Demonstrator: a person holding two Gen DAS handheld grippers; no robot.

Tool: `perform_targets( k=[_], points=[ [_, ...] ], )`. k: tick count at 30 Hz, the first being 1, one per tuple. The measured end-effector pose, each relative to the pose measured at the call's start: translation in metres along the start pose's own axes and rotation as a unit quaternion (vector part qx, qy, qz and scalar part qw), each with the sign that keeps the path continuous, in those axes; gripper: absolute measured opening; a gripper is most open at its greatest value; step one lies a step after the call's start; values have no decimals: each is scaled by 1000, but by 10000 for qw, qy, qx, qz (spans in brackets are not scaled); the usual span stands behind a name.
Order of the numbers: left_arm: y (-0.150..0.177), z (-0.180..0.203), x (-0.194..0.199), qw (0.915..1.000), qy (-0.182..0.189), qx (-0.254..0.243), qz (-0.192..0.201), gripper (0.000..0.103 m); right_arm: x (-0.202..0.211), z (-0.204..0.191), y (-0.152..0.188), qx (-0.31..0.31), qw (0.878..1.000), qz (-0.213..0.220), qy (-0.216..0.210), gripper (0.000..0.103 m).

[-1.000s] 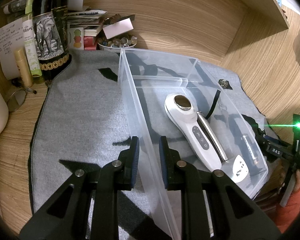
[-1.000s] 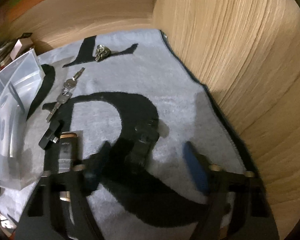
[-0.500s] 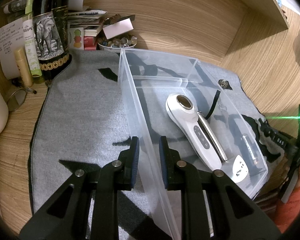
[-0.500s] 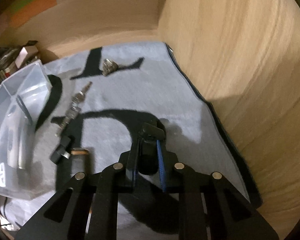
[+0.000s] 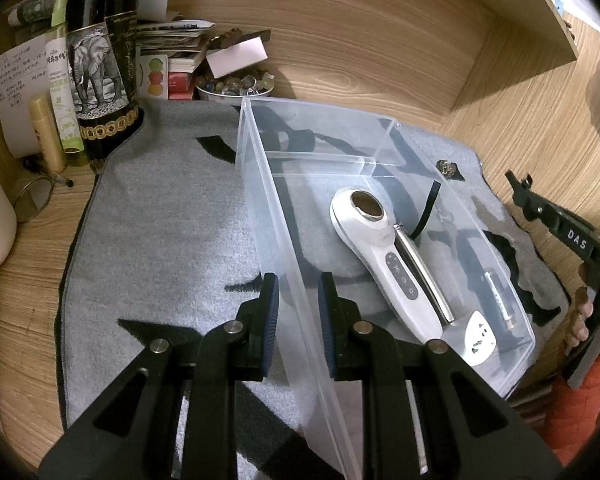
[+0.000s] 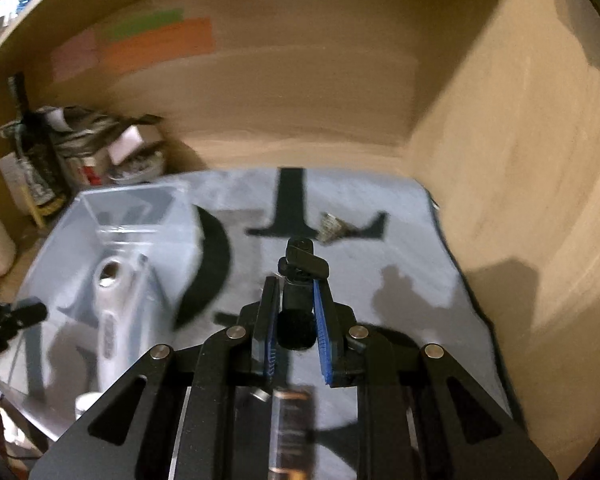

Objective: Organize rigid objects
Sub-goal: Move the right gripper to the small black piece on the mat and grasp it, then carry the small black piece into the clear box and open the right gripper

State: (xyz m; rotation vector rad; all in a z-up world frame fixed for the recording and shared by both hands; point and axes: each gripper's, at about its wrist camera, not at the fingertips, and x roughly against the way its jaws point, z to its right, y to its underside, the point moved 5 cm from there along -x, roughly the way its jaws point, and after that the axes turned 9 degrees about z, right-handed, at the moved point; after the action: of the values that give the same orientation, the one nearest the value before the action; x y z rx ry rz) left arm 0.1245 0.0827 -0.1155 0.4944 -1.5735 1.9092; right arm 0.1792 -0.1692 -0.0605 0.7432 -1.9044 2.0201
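Observation:
A clear plastic bin [image 5: 384, 148] stands on a grey mat [image 5: 160, 232]. It holds a white handheld device [image 5: 384, 256], a silver pen-like rod [image 5: 420, 268] and a small tube [image 5: 500, 300]. My left gripper [image 5: 294, 296] is shut on the bin's near wall. My right gripper [image 6: 296, 300] is shut on a small black clip-like object [image 6: 300, 264] and holds it above the mat, right of the bin [image 6: 140, 216]. A small metal piece [image 6: 330, 226] lies on the mat beyond it. The right gripper's arm shows at the right edge of the left wrist view [image 5: 560, 228].
A dark bottle with an elephant label [image 5: 100, 68], tubes, papers and a bowl of beads [image 5: 232, 84] crowd the back left corner. Wooden walls close the back and right [image 6: 520, 160]. A rectangular object [image 6: 292, 420] lies under the right gripper.
My right gripper closed on the black object and lifted it, swinging up and toward the bin. The left gripper stayed shut on the bin wall.

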Motion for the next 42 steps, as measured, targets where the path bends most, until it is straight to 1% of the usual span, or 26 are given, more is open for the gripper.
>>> perform_targets(
  k=[5,11,20,23,28,36,42],
  points=[
    [0,0,0,10000,-3,-10,-2,19,-6,-24,-11,111,9993,117,-336,15],
    [0,0,0,10000,-2,0,3,19,-12,-61,-21,420,9963,165,-734,15],
    [1,0,0,10000,-6,-8,4,19,-14,-109,-23,949,9875,116,-1251,15],
    [1,0,0,10000,-6,-9,6,19,-17,-121,-20,1104,9844,63,-1371,15],
    [1,0,0,10000,-7,-9,5,19,-23,-139,-9,1382,9778,-155,-1564,15],
    [1,0,0,10000,-39,5,23,19,-24,-155,3,1690,9674,-458,-1828,15],
    [1,0,0,10000,-39,8,23,19,-25,-163,9,1987,9605,-584,-1857,16]
  ],
)
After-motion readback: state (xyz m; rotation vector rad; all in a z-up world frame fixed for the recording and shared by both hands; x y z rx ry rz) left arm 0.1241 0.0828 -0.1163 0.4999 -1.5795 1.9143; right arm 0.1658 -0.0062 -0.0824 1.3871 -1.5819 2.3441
